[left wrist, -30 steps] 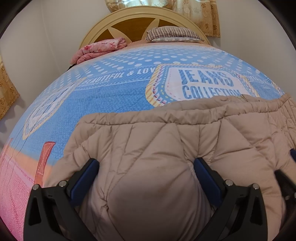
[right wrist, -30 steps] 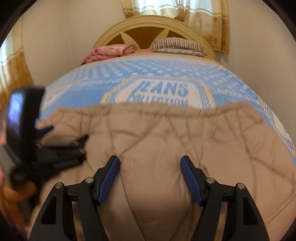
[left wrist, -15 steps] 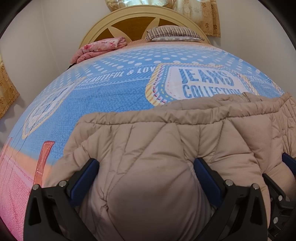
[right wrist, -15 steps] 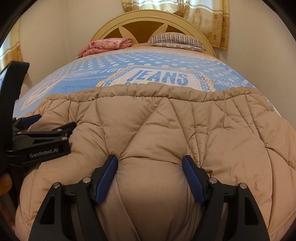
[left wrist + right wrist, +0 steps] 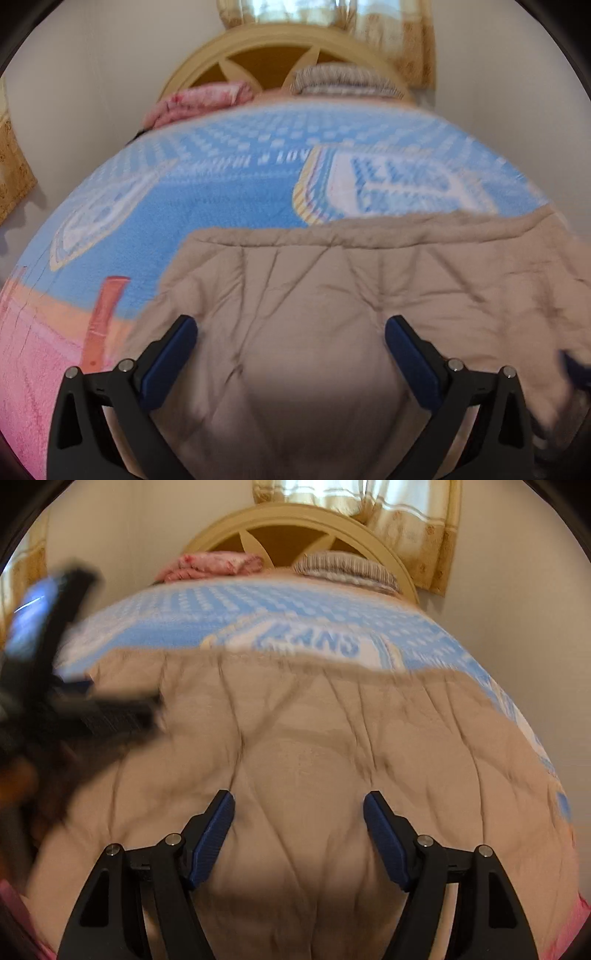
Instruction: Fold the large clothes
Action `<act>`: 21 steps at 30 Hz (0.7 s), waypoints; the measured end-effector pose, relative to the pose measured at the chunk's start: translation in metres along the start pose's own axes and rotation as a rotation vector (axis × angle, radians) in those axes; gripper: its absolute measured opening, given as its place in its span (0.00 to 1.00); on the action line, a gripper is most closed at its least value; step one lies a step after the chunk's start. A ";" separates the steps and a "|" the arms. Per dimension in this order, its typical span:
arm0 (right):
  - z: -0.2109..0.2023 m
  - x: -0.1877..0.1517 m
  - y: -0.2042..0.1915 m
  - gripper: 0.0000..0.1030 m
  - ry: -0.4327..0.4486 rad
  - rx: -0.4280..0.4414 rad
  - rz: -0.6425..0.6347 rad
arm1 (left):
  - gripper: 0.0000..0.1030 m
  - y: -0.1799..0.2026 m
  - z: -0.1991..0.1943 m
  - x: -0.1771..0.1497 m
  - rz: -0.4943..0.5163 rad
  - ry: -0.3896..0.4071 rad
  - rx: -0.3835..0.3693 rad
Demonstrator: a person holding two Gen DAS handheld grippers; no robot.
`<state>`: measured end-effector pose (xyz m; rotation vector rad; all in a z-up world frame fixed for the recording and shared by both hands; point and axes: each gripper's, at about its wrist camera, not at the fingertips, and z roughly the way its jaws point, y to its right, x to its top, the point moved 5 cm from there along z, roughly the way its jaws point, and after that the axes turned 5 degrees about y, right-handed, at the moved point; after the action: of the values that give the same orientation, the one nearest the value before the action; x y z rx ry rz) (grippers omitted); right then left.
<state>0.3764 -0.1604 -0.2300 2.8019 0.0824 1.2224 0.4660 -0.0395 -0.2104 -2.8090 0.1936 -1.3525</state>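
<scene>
- The left gripper [image 5: 291, 345] is seen with its blue pads spread wide; puffy beige fabric bulges between them, but whether the pads press it cannot be told.
- The right gripper [image 5: 299, 821] is likewise spread apart, with the same fabric swelling between its pads.
- The quilted beige jacket [image 5: 332, 738] is laid across the near end of the blue blanket [image 5: 221, 192], its stitched far edge running crosswise.
- Both views are smeared by motion blur, so fine contact is unclear.
- The step in hand is judged to be taking hold of the near edge for a fold.
- Next, both jaws would need closing on the padding, then an even lift toward the far edge.
- Beyond, a striped pillow [image 5: 347, 566] and a folded pink cloth [image 5: 218, 563] rest by the headboard [image 5: 288, 520].
</scene>
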 end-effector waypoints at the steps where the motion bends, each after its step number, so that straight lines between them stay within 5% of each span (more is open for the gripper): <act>1: 0.004 -0.006 0.001 0.73 0.025 0.000 -0.008 | 1.00 -0.003 -0.013 -0.003 0.008 0.014 0.009; 6: 0.011 -0.007 -0.001 0.76 0.011 -0.020 -0.029 | 1.00 -0.027 -0.071 -0.029 0.033 0.072 0.095; 9: -0.001 -0.007 0.006 0.76 0.026 0.029 0.018 | 1.00 -0.063 -0.103 -0.066 -0.059 0.043 0.132; 15: -0.070 -0.034 -0.011 0.76 0.113 0.022 0.003 | 1.00 -0.101 -0.137 -0.140 -0.262 -0.028 0.087; 21: -0.056 -0.058 -0.015 0.76 0.020 0.024 -0.001 | 1.00 -0.095 -0.128 -0.146 -0.458 -0.034 -0.068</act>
<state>0.2954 -0.1470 -0.2354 2.8104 0.1005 1.2579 0.2860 0.0774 -0.2370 -3.0525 -0.4396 -1.3828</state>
